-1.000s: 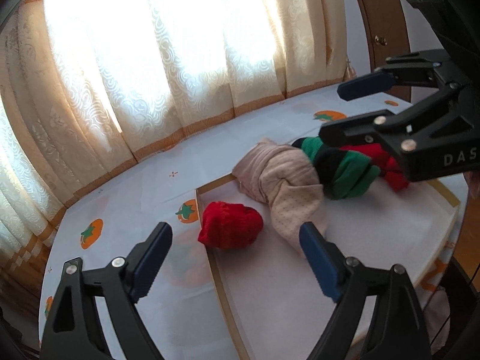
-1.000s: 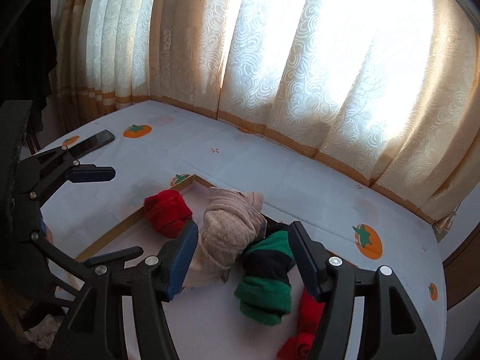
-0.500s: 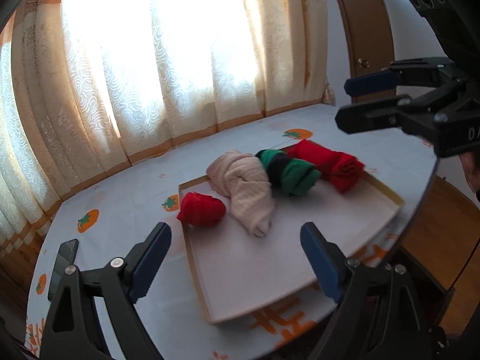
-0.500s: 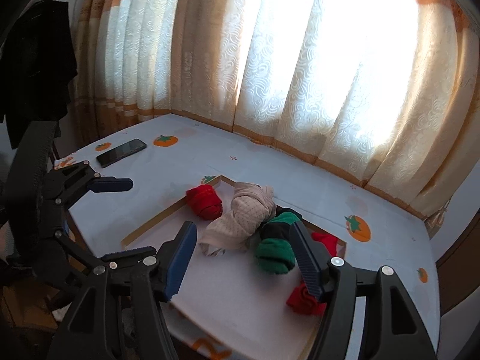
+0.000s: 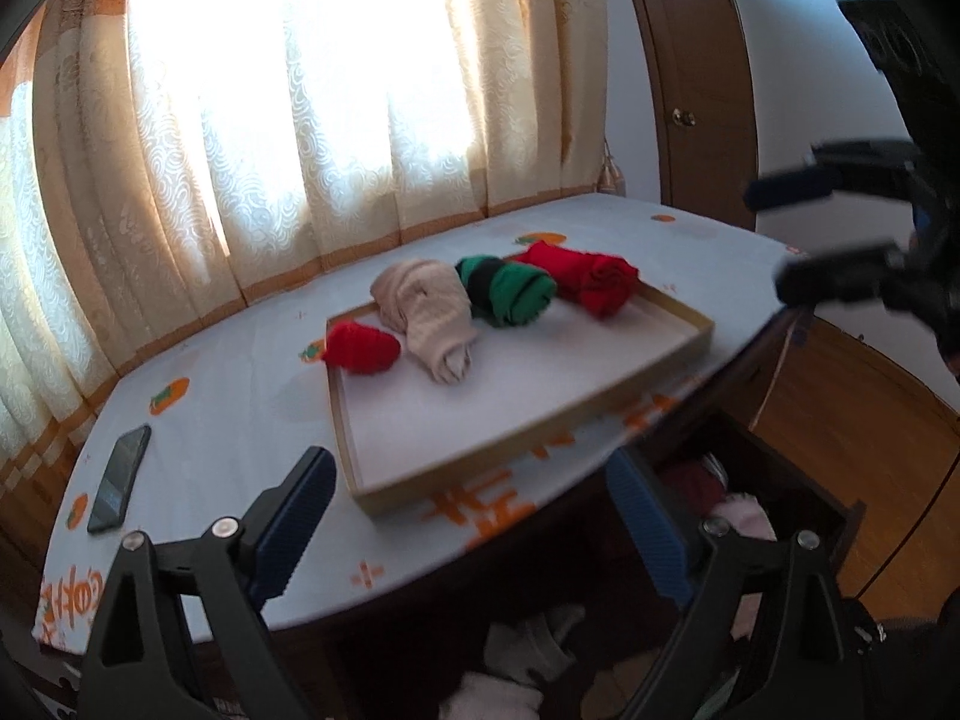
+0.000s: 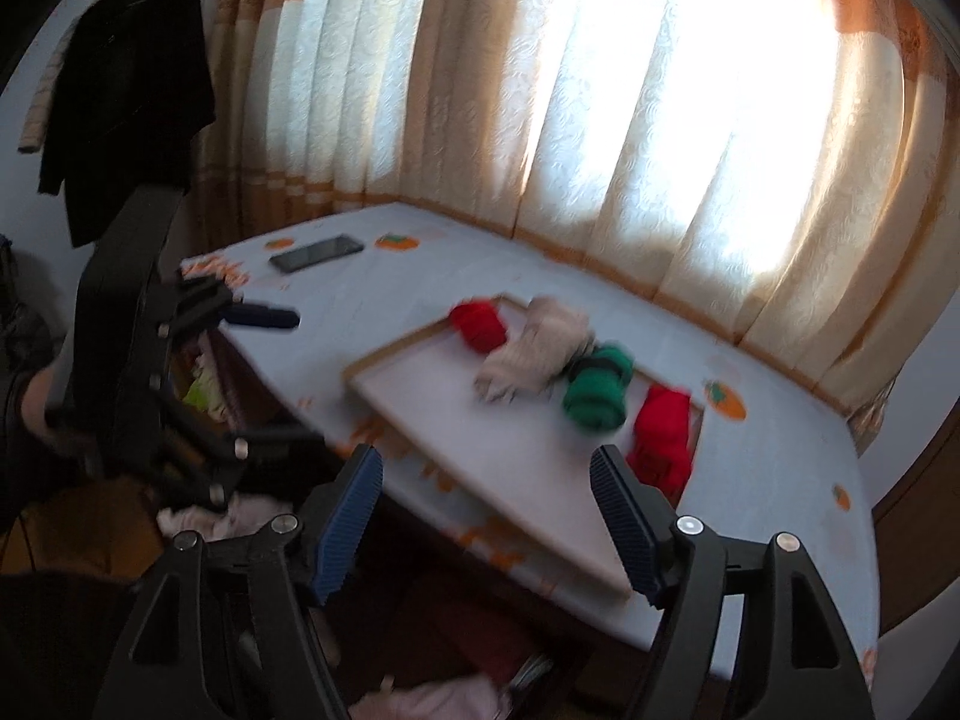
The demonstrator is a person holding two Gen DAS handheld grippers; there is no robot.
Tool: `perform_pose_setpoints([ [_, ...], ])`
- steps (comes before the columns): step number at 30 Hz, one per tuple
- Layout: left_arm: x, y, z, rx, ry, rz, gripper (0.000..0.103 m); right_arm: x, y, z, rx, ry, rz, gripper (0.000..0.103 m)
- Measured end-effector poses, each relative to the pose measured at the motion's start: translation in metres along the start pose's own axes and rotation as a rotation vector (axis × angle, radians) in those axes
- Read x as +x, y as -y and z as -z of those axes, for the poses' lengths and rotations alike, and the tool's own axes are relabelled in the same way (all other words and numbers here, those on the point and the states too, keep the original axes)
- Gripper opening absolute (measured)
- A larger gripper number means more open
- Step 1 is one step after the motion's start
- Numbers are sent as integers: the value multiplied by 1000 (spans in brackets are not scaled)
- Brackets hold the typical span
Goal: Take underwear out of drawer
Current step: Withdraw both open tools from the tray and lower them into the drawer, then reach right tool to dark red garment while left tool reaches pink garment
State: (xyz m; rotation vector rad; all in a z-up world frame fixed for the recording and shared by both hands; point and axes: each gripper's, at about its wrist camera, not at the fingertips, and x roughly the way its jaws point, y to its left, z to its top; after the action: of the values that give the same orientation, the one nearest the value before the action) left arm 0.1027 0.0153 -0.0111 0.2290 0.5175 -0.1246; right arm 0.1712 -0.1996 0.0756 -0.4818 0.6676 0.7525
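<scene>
Your left gripper [image 5: 474, 525] hangs over the near edge of the table [image 5: 240, 420] with its jaws spread wide and nothing between them, and they have just been opening a little further; your right gripper [image 6: 486, 516] is likewise empty, its jaws well apart and just now widening too, and it shows again at the right edge of the left wrist view as two dark fingers in the air beyond the table's corner; on the table sits a shallow tray [image 5: 696, 336] with four rolled bundles of underwear along its far side: a small red roll [image 5: 363, 348] in the left corner, a beige roll [image 5: 429, 312] touching it, a green and black roll [image 5: 507, 291] pressed against the beige one, and a larger red roll [image 5: 585, 276] at the right end; these lie well ahead of both sets of blue pads, which touch none of them; a dark phone [image 5: 119, 479] lies flat on the cloth to the left of the tray, apart from it; below the table edge the drawer [image 5: 834, 510] stands pulled out, and inside it you can make out more crumpled clothing [image 5: 741, 516], pale pink and dark red, though the shadow hides what each piece is; pleated curtains [image 5: 300, 120] glow with daylight behind the table, and a dark garment [image 6: 126, 90] hangs at the far left of the right wrist view.
</scene>
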Motion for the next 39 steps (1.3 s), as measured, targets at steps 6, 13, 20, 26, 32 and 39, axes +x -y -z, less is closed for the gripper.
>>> perform_pose_setpoints([
  [6, 0, 11, 39, -3, -61, -5, 96, 8, -16, 58, 13, -56, -27, 74],
  [13, 12, 13, 83, -48, -149, -33, 96, 38, -16, 113, 67, -126, -44, 74],
  [20, 20, 8, 103, -104, -189, -56, 96, 75, -10, 141, 87, -197, -60, 74],
  [26, 24, 6, 112, -126, -205, -77, 96, 95, -2, 150, 84, -233, -67, 74],
  [32, 28, 6, 117, -130, -223, -87, 96, 114, -8, 155, 1, -279, -59, 74],
  [39, 33, 4, 122, -152, -245, -83, 96, 135, -24, 156, -140, -312, -35, 74],
])
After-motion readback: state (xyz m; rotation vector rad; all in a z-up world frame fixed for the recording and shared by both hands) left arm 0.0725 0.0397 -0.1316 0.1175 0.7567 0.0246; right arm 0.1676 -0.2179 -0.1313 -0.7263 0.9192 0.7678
